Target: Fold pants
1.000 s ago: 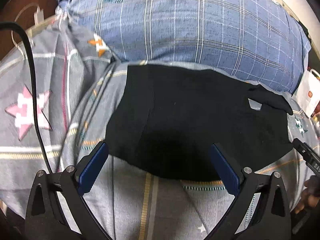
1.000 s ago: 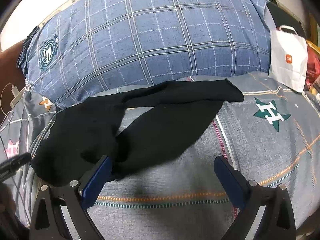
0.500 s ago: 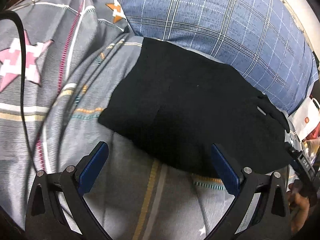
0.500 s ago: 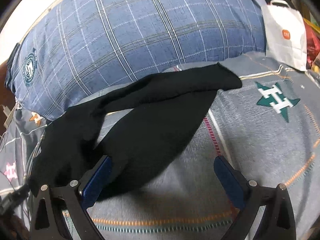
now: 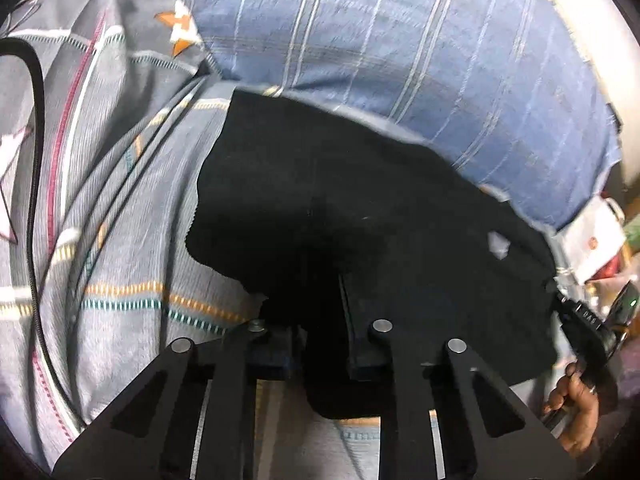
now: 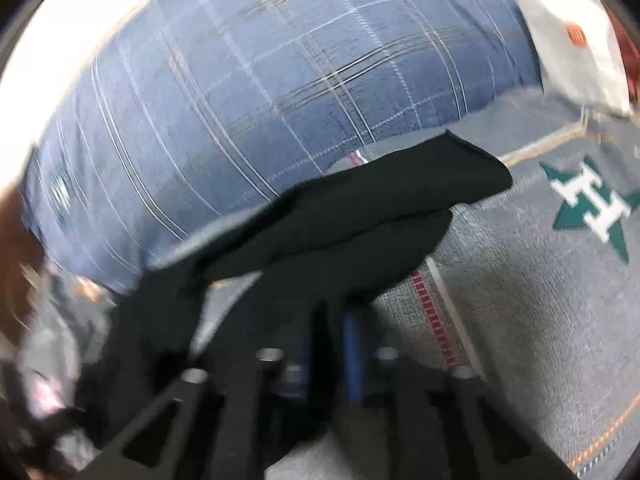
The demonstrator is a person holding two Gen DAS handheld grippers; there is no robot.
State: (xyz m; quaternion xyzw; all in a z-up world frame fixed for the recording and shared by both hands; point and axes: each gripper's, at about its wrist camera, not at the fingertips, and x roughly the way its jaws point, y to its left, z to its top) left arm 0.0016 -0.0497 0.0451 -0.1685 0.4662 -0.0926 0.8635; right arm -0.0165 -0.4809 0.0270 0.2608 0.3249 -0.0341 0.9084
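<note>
1. The bed (image 5: 120, 216) is covered by a grey sheet with thin striped lines in orange, teal, red and white, and star patches: a green one (image 6: 592, 208) in the right wrist view, an orange-and-white one (image 5: 178, 28) in the left.
2. A big blue plaid pillow (image 5: 400, 52) lies across the far side of the bed, its near edge touching the pants.
3. A white paper bag (image 6: 576, 44) with an orange logo stands past the pillow's right end; a pale wall shows behind the pillow.
4. A black cable (image 5: 34, 184) runs down over the sheet at the left of the left wrist view.
5. The pants (image 5: 360, 216) are black, plain and matte, lying on the sheet just before the pillow. In the right wrist view one leg (image 6: 400, 188) lies slantwise over the other, its hem pointing toward the green star.
6. The left gripper (image 5: 324, 344) is closing; its fingers look clamped on the pants' near edge, though the cloth is too dark to see the pads clearly.
7. The right gripper (image 6: 326, 344) has its blue fingers (image 6: 352, 344) together, pinching a fold of the pants; this view is blurred.
8. A hand (image 5: 576, 404) grips the right gripper's handle at the lower right of the left wrist view.
</note>
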